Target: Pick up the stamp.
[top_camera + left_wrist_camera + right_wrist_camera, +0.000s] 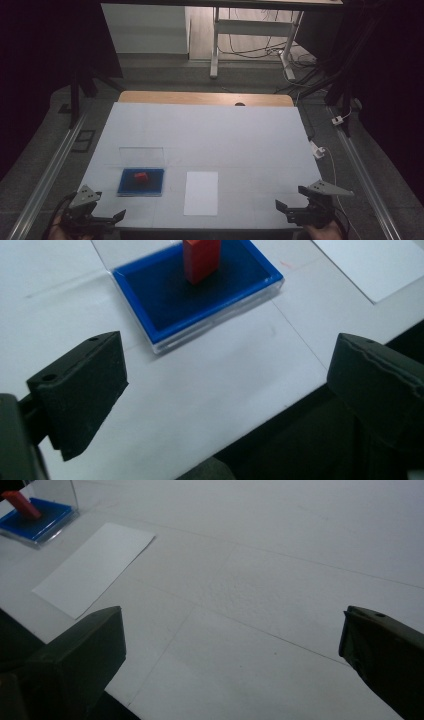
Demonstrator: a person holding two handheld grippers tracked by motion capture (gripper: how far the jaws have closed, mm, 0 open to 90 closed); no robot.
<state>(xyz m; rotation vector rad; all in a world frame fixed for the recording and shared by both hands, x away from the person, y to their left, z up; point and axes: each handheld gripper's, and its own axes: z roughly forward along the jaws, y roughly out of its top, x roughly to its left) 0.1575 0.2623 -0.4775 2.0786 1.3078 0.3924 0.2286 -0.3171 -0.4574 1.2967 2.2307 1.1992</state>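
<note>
Right now both grippers sit at the near edge of the table (210, 125), one at each corner, each held in a hand. On the left gripper (107, 218) the fingers (80, 390) stand wide apart with nothing between them, and they point towards a shallow blue tray (125, 186) just ahead. A small red block (141, 176) stands inside that tray, upright near its middle; in the left gripper view it rises out of the dark blue floor, clear of the rim. A clear lid (142, 156) stands up along the tray's far side. To the right of the tray, near but not touching it, lies a white sheet of paper (201, 193), flat on the pale table cover. The right gripper (290, 209) is well apart from all of this; its fingers (85, 650) are also spread wide and empty, with bare table surface between them, and the paper and tray show farther off at the upper left of its view.
</note>
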